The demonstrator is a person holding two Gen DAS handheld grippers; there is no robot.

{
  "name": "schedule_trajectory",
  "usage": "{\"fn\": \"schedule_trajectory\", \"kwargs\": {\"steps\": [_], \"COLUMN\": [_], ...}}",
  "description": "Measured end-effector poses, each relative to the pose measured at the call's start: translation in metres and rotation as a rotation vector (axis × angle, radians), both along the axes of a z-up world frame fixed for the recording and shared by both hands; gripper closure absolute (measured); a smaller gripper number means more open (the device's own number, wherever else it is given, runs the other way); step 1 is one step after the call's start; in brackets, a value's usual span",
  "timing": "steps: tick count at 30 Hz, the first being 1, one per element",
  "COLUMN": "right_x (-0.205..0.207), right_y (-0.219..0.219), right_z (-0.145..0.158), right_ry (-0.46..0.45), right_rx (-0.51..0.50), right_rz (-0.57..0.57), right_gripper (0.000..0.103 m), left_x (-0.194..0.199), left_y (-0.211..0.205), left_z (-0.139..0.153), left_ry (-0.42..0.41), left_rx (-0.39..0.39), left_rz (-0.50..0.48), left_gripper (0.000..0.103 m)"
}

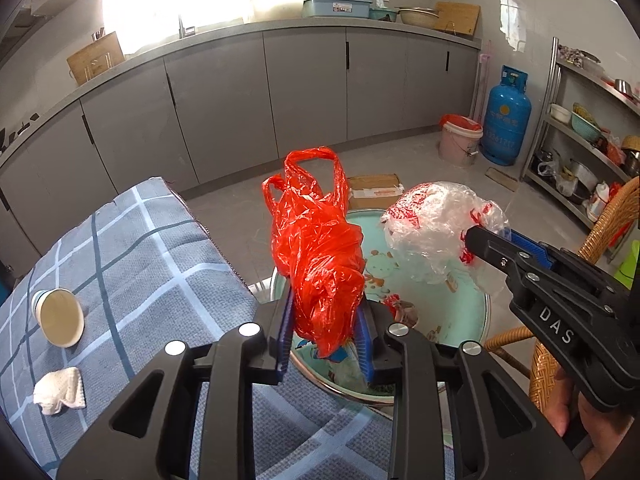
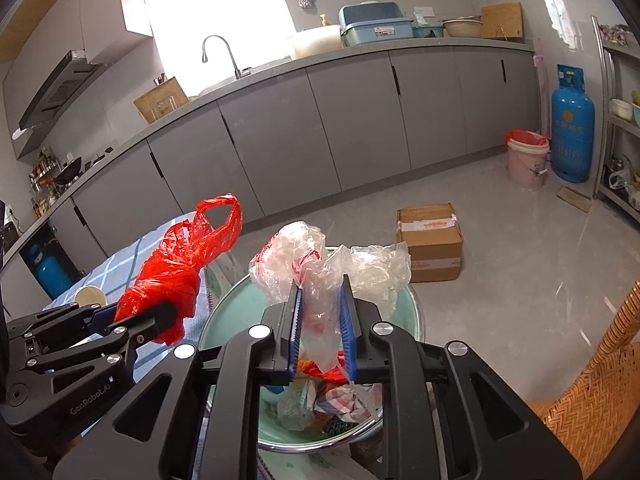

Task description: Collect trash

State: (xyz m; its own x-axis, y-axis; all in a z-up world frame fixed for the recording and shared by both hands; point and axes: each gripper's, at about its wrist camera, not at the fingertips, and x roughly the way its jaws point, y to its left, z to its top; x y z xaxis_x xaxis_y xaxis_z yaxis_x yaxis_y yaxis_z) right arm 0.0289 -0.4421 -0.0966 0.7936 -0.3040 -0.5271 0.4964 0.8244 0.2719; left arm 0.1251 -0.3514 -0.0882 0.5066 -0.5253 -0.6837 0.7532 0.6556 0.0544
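My left gripper (image 1: 325, 312) is shut on a crumpled red plastic bag (image 1: 316, 248) and holds it above a mint-green basin (image 1: 464, 312). My right gripper (image 2: 322, 312) is shut on a clear plastic bag with red print (image 2: 320, 264), also above the basin (image 2: 232, 316), which holds several scraps of trash. The right gripper shows in the left wrist view (image 1: 476, 240) with its clear bag (image 1: 436, 228). The left gripper shows in the right wrist view (image 2: 132, 316) with the red bag (image 2: 176, 276). A paper cup (image 1: 58, 316) and a crumpled white tissue (image 1: 60, 390) lie on the checked tablecloth (image 1: 152, 264).
A wicker chair (image 2: 596, 392) stands at the right. A cardboard box (image 2: 430, 242) sits on the floor beyond the basin. A pink bucket (image 2: 526, 160) and a blue gas cylinder (image 2: 572, 132) stand by the grey cabinets (image 2: 320, 128). A metal shelf (image 1: 580, 132) is at far right.
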Motion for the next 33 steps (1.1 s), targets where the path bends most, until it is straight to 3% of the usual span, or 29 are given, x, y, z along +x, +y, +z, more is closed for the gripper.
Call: {"fn": "schedule_trajectory", "kwargs": {"steps": [2, 6, 8, 16, 22, 30, 33], "right_x": [-0.002, -0.005, -0.008, -0.019, -0.02, 0.003, 0.016], "right_y": [-0.004, -0.007, -0.008, -0.005, 0.008, 0.056, 0.079], "right_z": [-0.002, -0.004, -0.005, -0.002, 0.006, 0.015, 0.018], "right_ry": [-0.005, -0.01, -0.015, -0.028, -0.04, -0.034, -0.022], "right_rx": [0.006, 0.013, 0.02, 0.033, 0.044, 0.032, 0.009], "right_rz": [-0.011, -0.028, -0.04, -0.059, -0.046, 0.055, 0.111], "right_gripper": [0.071, 0.055, 0.055, 0.047, 0.043, 0.041, 0.041], "left_x": [0.002, 0.006, 0.007, 0.011, 0.016, 0.024, 0.032], "left_y": [0.0, 0.002, 0.004, 0.027, 0.054, 0.1, 0.125], "left_z": [-0.002, -0.006, -0.008, -0.005, -0.001, 0.006, 0.007], "left_ry": [-0.007, -0.003, 0.001, -0.02, -0.019, -0.048, -0.086], "left_rx": [0.001, 0.002, 0.003, -0.001, -0.002, -0.002, 0.017], "left_rz": [0.012, 0.019, 0.029, 0.076, 0.128, 0.219, 0.273], "left_gripper": [0.056, 0.046, 0.037, 0.024, 0.022, 0.021, 0.016]}}
